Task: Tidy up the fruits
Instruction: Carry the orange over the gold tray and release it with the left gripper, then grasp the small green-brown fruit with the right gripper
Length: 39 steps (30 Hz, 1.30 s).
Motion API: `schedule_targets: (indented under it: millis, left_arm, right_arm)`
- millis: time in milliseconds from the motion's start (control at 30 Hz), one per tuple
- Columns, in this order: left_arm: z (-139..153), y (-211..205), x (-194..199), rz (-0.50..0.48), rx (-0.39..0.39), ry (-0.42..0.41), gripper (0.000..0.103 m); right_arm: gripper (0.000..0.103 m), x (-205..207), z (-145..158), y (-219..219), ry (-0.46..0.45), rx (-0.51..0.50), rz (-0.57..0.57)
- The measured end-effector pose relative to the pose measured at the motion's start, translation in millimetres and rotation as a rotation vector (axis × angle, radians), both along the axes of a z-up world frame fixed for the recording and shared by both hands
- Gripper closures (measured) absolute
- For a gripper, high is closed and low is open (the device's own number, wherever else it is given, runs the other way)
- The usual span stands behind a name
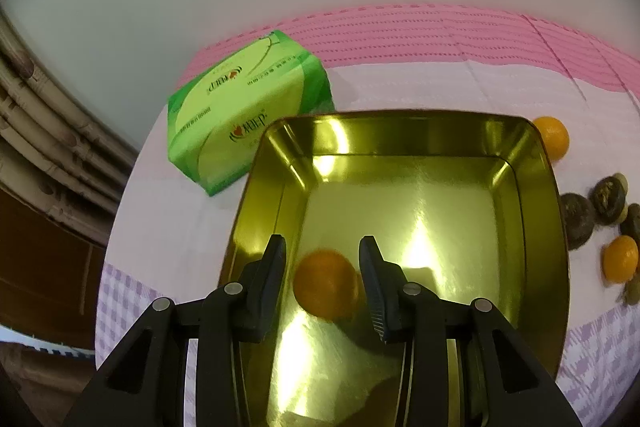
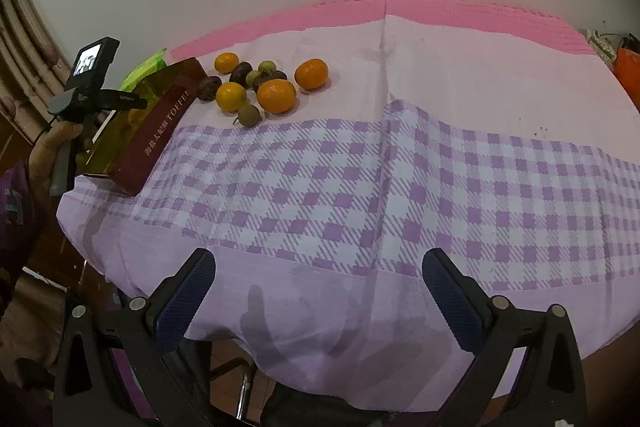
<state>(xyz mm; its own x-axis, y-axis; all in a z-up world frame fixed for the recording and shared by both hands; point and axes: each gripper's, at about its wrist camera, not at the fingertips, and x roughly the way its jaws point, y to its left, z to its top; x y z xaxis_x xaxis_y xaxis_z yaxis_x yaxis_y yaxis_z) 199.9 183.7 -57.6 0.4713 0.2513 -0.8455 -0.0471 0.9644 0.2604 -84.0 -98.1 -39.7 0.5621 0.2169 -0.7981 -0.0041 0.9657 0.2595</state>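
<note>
In the left wrist view my left gripper [image 1: 322, 247] is open above a gold tin [image 1: 400, 163]. An orange [image 1: 326, 285] lies blurred inside the tin between and below the fingers, not held. More oranges [image 1: 554, 137] and dark passion fruits [image 1: 576, 223] lie right of the tin. In the right wrist view my right gripper [image 2: 318, 263] is open and empty at the near table edge. The fruit pile [image 2: 276, 95] sits far across the cloth, beside the red-sided tin [image 2: 156, 143].
A green tissue pack [image 1: 240, 115] lies behind the tin on the left. The left hand-held gripper with its small screen [image 2: 90, 75] hangs over the tin. A checked purple cloth [image 2: 360, 187] covers the table. A pink mat [image 2: 440, 13] runs along the wall.
</note>
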Motion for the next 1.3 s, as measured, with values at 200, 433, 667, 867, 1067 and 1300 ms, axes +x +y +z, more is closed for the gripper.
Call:
schedule_targets:
  millis: [200, 433, 667, 867, 1067, 1300]
  left_arm:
    - [7, 6, 1, 0.019, -0.037, 0.001, 0.063]
    - [51, 17, -47, 0.067, -0.336, -0.088, 0.037]
    - [76, -11, -134, 0.094, -0.482, -0.131, 0.028]
    - [79, -58, -205, 0.056, -0.437, -0.147, 0.024]
    - [76, -108, -244, -0.073, -0.409, -0.113, 0.017]
    - [79, -103, -256, -0.082, -0.458, -0.128, 0.004]
  right_arm:
    - [0.0, 2, 0, -1, -0.003, -0.013, 0.004]
    - [0.0, 23, 15, -3, -0.059, -0.009, 0.042]
    - [0.02, 71, 21, 37, -0.124, -0.041, 0.244]
    - [0.068, 112, -3, 41, -0.075, -0.061, 0.26]
    - [0.067, 133, -7, 32, -0.042, 0.053, 0.219]
    - [0.066, 132, -5, 72, -0.064, 0.026, 0.337]
